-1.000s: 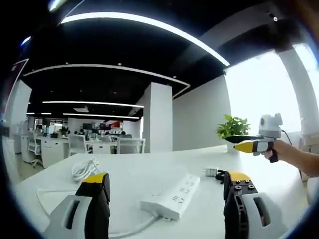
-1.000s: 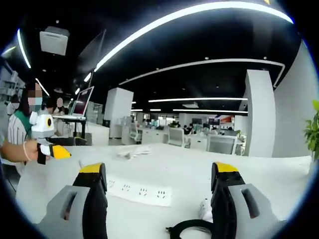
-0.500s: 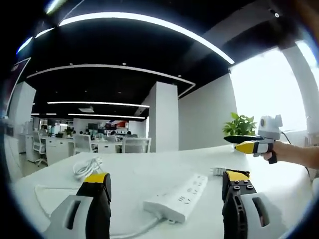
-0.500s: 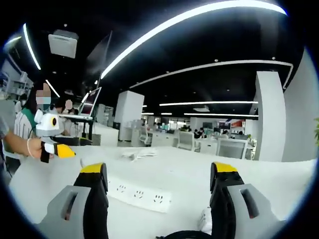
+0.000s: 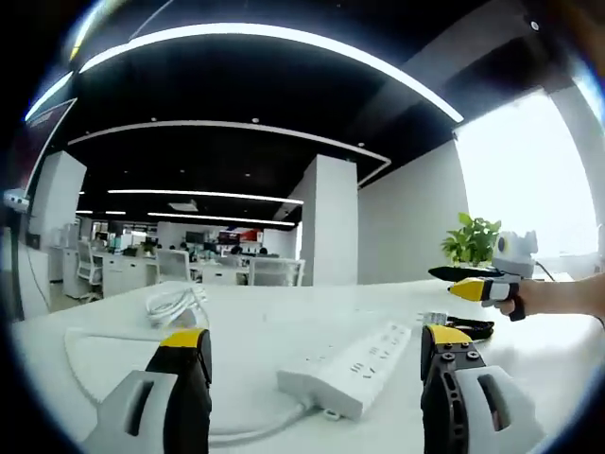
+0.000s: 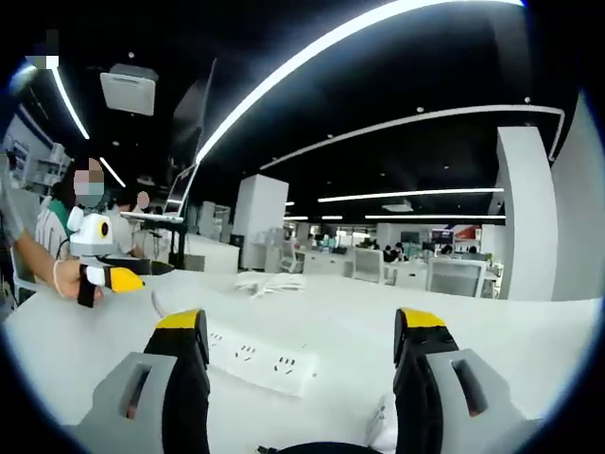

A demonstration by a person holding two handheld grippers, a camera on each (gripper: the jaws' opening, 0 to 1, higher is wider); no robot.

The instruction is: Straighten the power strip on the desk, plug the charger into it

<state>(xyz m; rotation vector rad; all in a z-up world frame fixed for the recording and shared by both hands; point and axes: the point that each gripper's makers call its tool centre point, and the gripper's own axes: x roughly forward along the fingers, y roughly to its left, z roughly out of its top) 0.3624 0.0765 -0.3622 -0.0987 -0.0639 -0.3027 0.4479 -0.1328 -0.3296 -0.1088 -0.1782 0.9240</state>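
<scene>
Since the earlier frames both cameras have dropped lower toward the desk, so the power strip now sits larger and nearer in each view; the strip itself lies as before.

Left gripper view: left gripper (image 5: 317,345) has its jaws spread wide, nothing between them, hovering just above the white desk (image 5: 255,326). The power strip (image 5: 354,356) lies on the desk between the two jaws, set at a slant, its near end toward the camera and its far end toward the right jaw. A white lead (image 5: 248,430) leaves the strip's near end and runs off to the left. Beyond the strip's far end, just beside it, sits the charger (image 5: 436,319) with a black cable (image 5: 475,327). Right gripper (image 5: 452,281) hangs above the charger, held in a person's hand (image 5: 535,298); whether its jaws are apart I cannot tell. Left of the strip and farther back lies a coiled white cable (image 5: 172,305). A potted plant (image 5: 475,244) stands behind the right gripper.

Right gripper view: right gripper (image 6: 298,324) jaws also spread wide and empty. The power strip (image 6: 248,357) lies crosswise, its sockets facing up, closer to the left-hand jaw. Near the strip, by the right-hand jaw's base, a small part of the charger (image 6: 382,430) shows. Left gripper (image 6: 112,277) appears well left of the strip, held by a hand (image 6: 68,280). Coiled white cable (image 6: 268,282) rests behind the strip.
</scene>
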